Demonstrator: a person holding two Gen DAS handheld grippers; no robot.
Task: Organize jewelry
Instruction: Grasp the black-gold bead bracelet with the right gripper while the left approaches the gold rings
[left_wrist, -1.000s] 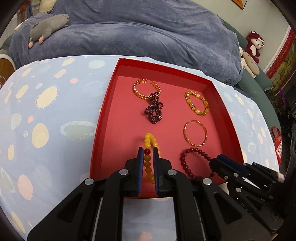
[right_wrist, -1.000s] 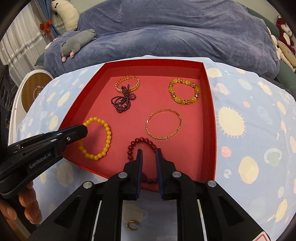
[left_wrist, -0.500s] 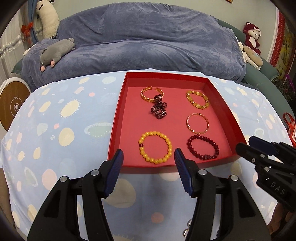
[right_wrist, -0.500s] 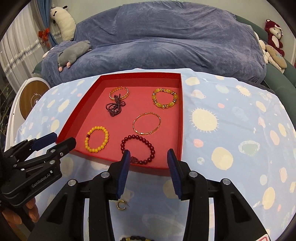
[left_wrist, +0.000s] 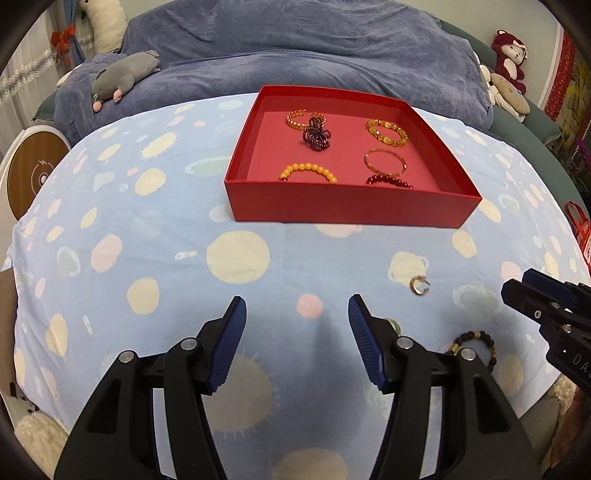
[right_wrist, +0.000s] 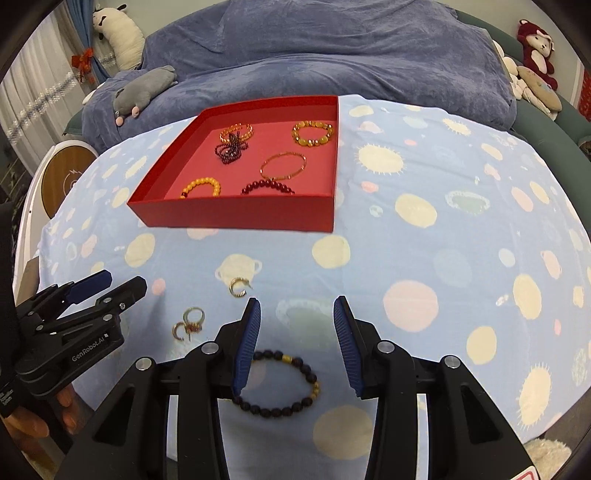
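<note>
A red tray (left_wrist: 343, 212) (right_wrist: 236, 216) stands on the spotted blue cloth and holds several bracelets, among them a yellow bead one (left_wrist: 308, 170) and a dark red bead one (right_wrist: 267, 185). My left gripper (left_wrist: 295, 317) is open and empty, over the cloth in front of the tray. My right gripper (right_wrist: 297, 317) is open and empty, just above a dark bead bracelet (right_wrist: 280, 384) lying on the cloth. A gold ear cuff (right_wrist: 238, 287) (left_wrist: 419, 285) and a small cluster of rings (right_wrist: 190, 323) lie loose on the cloth near the grippers.
A sofa under a blue throw (left_wrist: 295, 48) runs behind the table, with a grey plush toy (left_wrist: 122, 75) on it. A round wooden disc (left_wrist: 31, 173) stands at the far left. The table's front edge is close below the grippers.
Both grippers let go of the yellow and dark red bracelets in the tray, opened wide, and pulled back and down toward the front of the table.
</note>
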